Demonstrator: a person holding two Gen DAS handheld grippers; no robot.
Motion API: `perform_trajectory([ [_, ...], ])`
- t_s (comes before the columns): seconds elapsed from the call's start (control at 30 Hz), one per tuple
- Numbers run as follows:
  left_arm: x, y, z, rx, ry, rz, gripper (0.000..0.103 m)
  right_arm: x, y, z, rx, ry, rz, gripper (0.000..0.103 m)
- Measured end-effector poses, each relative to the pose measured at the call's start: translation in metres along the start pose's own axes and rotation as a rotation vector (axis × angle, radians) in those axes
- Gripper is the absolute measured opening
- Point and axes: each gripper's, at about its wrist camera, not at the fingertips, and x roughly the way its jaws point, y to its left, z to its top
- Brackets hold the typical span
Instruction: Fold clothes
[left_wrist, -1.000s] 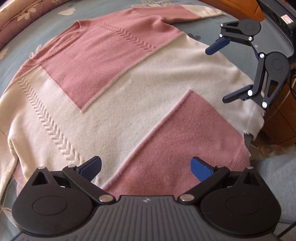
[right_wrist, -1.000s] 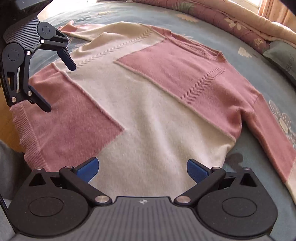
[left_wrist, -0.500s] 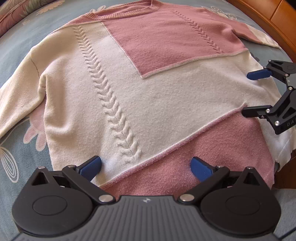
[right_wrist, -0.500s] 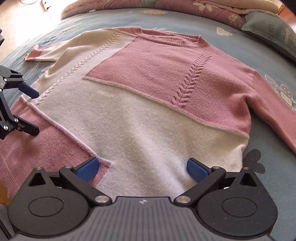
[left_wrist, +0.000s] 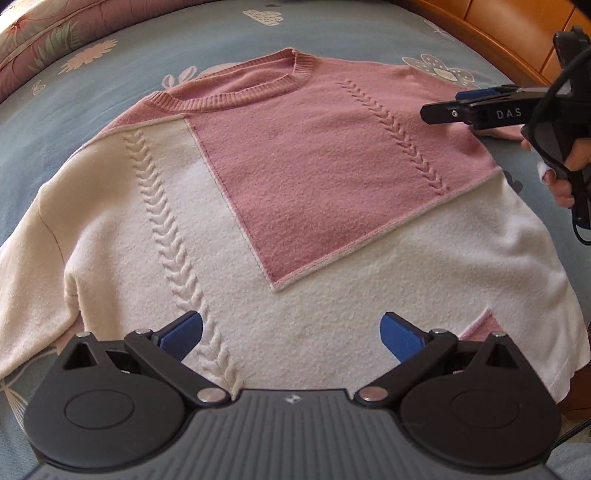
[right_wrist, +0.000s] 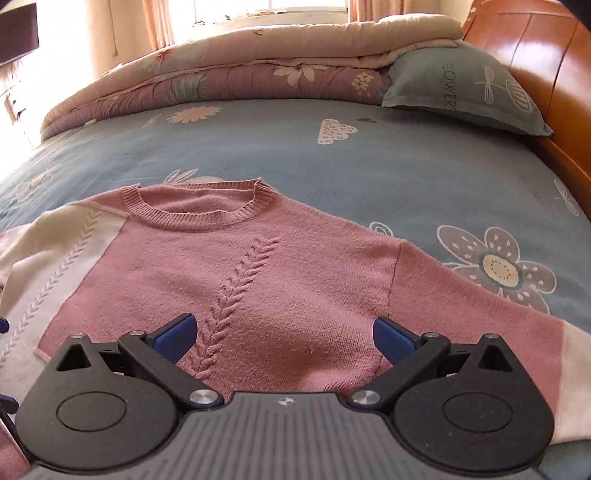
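Pink-and-cream knit sweater (left_wrist: 295, 206), one, lies flat face-up on the bed (right_wrist: 332, 147), collar at 12 o'clock. Left tool (left_wrist: 291, 332) spread, empty, over the cream hem area. Right tool (right_wrist: 284, 334) spread, empty, over the pink chest, near the sleeve at 3 o'clock. Probable step: sleeve fold. Pinch near cuff and shoulder, carry inward, keep body unwrinkled. Two tools, one pillow (right_wrist: 461, 88).

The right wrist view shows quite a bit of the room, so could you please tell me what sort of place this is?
Most likely a bedroom: a bed with a blue flowered sheet, a pillow, a folded quilt and a wooden headboard.
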Motion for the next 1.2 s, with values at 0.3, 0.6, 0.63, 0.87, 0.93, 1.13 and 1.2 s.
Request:
perform_trajectory([
  [0.3, 0.01, -0.009, 0.019, 0.043, 0.023, -0.016, 0.101, -0.006, -0.042, -0.017, 0.122, 0.034, -0.082, 0.103],
  [0.6, 0.022, -0.015, 0.041, 0.048, 0.019, -0.032, 0.101, 0.019, -0.023, 0.002, 0.192, 0.026, 0.041, 0.103],
  [0.63, 0.022, -0.017, 0.042, 0.054, 0.02, -0.033, 0.101, 0.02, -0.025, 0.001, 0.204, 0.032, 0.022, 0.103],
  [0.87, 0.022, -0.01, 0.045, 0.058, 0.034, -0.025, 0.101, -0.023, -0.086, -0.007, 0.367, -0.087, -0.108, 0.103],
  [0.93, 0.025, -0.008, 0.046, 0.05, 0.042, -0.02, 0.101, -0.031, -0.113, -0.014, 0.401, -0.087, -0.181, 0.103],
  [1.13, 0.029, -0.008, 0.05, 0.025, 0.042, -0.026, 0.101, -0.053, -0.18, -0.038, 0.439, -0.101, -0.412, 0.103],
  [1.2, 0.029, -0.01, 0.051, 0.031, 0.046, -0.026, 0.101, -0.051, -0.2, -0.042, 0.458, -0.091, -0.419, 0.103],
])
